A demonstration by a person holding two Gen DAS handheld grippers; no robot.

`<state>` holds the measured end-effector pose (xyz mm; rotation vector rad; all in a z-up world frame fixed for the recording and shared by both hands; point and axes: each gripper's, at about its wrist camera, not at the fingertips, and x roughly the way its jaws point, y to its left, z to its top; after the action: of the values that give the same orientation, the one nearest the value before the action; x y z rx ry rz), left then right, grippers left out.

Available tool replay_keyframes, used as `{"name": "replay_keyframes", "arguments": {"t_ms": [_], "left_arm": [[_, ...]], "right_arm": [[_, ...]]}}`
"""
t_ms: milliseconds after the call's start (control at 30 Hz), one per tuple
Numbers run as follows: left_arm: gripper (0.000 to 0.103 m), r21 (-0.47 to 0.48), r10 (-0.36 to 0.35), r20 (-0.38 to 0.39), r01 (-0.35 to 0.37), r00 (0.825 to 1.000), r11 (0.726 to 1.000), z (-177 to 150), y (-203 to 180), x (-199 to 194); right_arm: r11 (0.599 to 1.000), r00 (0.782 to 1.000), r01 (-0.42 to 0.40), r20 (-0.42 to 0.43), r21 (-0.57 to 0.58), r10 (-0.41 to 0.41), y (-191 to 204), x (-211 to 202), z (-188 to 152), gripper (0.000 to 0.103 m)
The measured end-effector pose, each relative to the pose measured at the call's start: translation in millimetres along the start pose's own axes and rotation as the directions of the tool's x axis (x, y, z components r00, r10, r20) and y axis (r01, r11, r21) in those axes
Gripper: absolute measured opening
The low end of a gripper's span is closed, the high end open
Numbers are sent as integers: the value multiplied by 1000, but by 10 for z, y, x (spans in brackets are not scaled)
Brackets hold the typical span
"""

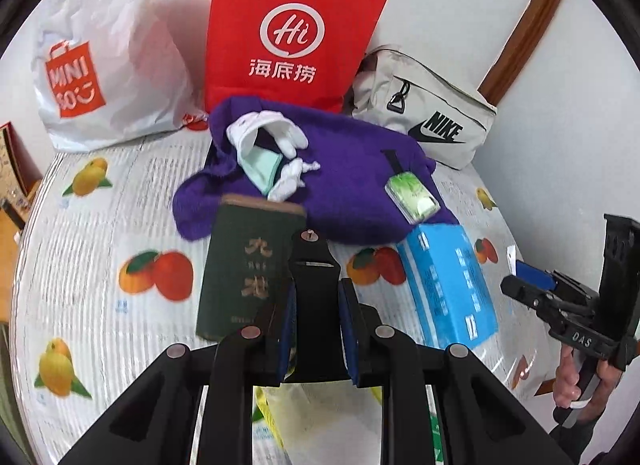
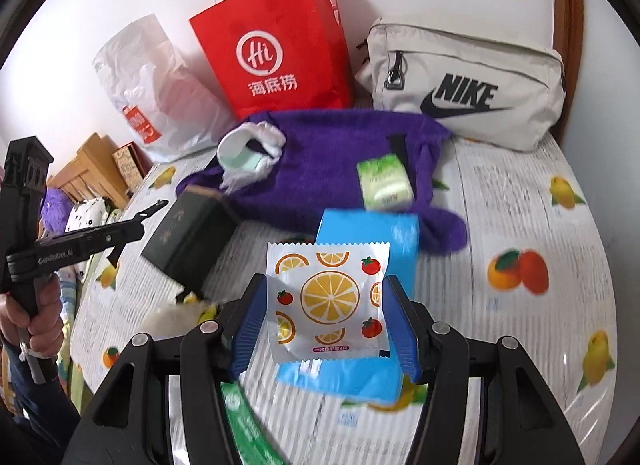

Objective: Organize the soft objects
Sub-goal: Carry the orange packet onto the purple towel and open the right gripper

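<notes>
Three bags (image 2: 276,49) (red paper, white plastic, beige pouch), one purple towel (image 2: 328,161), two boxes (image 2: 192,241).

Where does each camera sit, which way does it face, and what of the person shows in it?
Left wrist: on the left gripper, facing down and forward across the table to the wall; its fingers clamp a black thing. At right, the right gripper and a hand.
Right wrist: on the right gripper, same facing, its fingers on a fruit-print packet. At left, the left gripper and a hand.
Shared: red bag, Nike bag, purple cloth, blue box.
</notes>
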<state>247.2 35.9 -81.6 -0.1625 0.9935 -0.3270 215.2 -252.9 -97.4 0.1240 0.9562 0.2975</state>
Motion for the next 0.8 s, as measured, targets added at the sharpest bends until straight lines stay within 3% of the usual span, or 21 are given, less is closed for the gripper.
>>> {"name": "replay_keyframes", "arguments": {"t_ms": [467, 800], "left_arm": [[20, 12, 3, 8, -3, 1000, 1000, 612, 164, 357], [20, -1, 2, -12, -2, 1000, 1000, 947, 264, 668]], "right_arm": [[1000, 1000, 11, 0, -6, -11, -110, 596, 729, 57], [1000, 999, 6, -45, -11, -6, -169, 1062, 1059, 58]]}}
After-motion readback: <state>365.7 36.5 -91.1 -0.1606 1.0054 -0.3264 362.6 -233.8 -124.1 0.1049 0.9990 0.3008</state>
